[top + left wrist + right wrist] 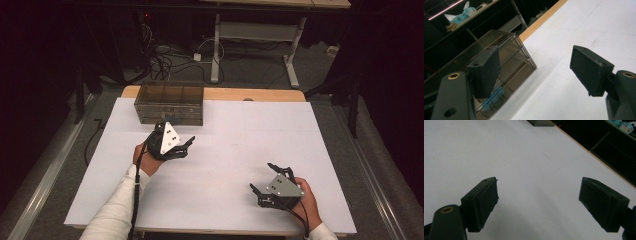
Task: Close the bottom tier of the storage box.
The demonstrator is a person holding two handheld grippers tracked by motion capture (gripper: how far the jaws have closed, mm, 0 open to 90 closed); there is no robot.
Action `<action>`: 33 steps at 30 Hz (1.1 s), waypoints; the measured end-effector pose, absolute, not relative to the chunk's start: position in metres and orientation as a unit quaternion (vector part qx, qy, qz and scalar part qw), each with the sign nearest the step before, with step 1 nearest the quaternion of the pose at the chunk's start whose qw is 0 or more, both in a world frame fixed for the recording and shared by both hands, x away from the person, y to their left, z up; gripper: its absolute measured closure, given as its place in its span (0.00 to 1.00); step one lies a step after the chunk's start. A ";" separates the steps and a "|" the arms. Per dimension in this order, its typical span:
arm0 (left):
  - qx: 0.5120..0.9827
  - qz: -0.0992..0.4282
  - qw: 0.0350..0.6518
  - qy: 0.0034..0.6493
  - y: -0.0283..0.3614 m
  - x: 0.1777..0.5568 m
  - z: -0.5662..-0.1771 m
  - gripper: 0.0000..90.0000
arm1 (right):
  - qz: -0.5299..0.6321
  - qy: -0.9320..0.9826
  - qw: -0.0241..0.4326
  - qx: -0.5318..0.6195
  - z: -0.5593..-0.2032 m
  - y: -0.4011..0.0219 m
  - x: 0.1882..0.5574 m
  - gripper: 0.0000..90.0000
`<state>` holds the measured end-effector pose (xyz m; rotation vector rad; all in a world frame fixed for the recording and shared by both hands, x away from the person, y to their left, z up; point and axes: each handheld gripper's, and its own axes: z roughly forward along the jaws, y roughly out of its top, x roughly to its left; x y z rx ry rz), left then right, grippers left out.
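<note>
The smoky clear drawer box (170, 103) sits at about eleven o'clock on the white bench (235, 150), close to its far edge. Its drawers look pushed in, and in the left gripper view something blue (495, 100) lies inside a lower drawer. Judging by this, the work on the box has barely begun: nothing is held, no drawer is pulled out, and whatever is to be fetched or stowed is yet to be handled.

The left tool (182, 145) hovers just in front of the box at its six o'clock, rolled onto its side with its grey plate facing up, jaws spread wide and empty, pointing toward two o'clock. The hand (145, 159) grips it from behind, the white sleeve (116, 210) running in from seven o'clock.

The right tool (264, 180) rests low at five o'clock on the bench, well apart from the box, jaws likewise released and empty, aimed toward ten o'clock.
</note>
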<state>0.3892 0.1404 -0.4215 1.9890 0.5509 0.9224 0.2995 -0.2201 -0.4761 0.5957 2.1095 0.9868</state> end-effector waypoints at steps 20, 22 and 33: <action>0.802 0.365 0.433 0.189 0.127 0.375 -0.418 0.23 | 0.381 0.818 0.363 0.233 -0.476 -0.222 0.298 0.18; 0.803 0.365 0.432 0.187 0.126 0.373 -0.417 0.23 | 0.379 0.819 0.363 0.232 -0.476 -0.221 0.298 0.18; 0.805 0.363 0.436 0.174 0.123 0.364 -0.415 0.23 | 0.381 0.819 0.363 0.229 -0.476 -0.221 0.296 0.18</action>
